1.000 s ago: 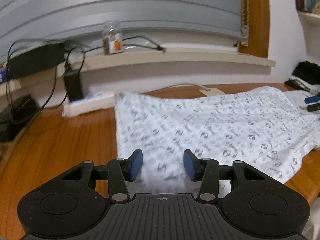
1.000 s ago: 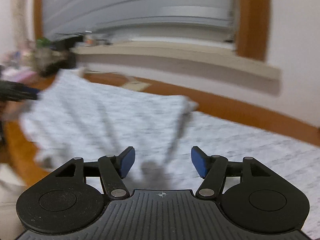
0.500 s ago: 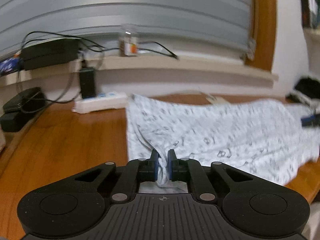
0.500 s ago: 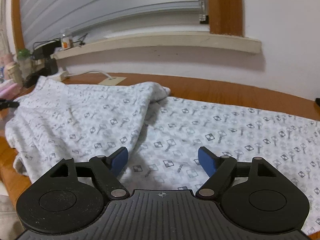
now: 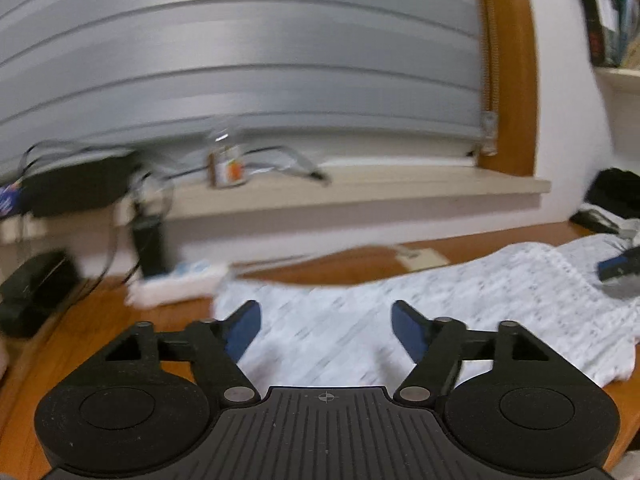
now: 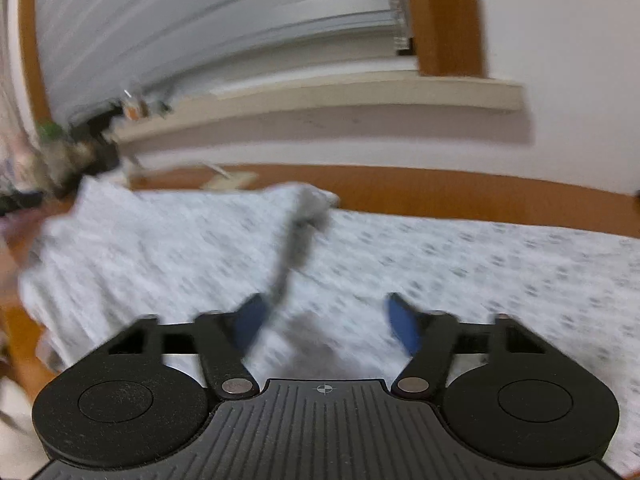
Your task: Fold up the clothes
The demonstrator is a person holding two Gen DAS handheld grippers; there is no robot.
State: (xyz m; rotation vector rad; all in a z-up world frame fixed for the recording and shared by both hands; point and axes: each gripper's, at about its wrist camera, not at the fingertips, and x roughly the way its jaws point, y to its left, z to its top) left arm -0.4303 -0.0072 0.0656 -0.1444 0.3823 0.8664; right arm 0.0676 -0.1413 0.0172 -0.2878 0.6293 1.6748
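A white garment (image 5: 460, 304) printed with small grey motifs is spread over the wooden table (image 5: 80, 320), and both views are blurred. In the left wrist view the left gripper (image 5: 326, 330) is seen above the near part of the cloth with its jaws apart and opening; cloth shows in the gap behind the blue pads (image 5: 406, 330), but nothing is clamped by them. Beyond the garment's far left corner a white power strip (image 5: 176, 282) is laid on the table, with a dark adapter and cables beside it. On the window sill (image 5: 360, 188) above, a small clear jar (image 5: 227, 164) is stood in front of grey blinds. At the right edge of that view the blue tips of the right gripper (image 5: 618, 266) are visible over the cloth. In the right wrist view the right gripper (image 6: 324, 318) is seen low over the garment (image 6: 480, 264), its jaws parted but closing, with only flat cloth showing between them and no pinched fold. A raised fold (image 6: 296, 236) of cloth is seen running from the left pad toward the back of the table, where a piece of paper (image 6: 232, 178) is lying on the bare wood near the wall.
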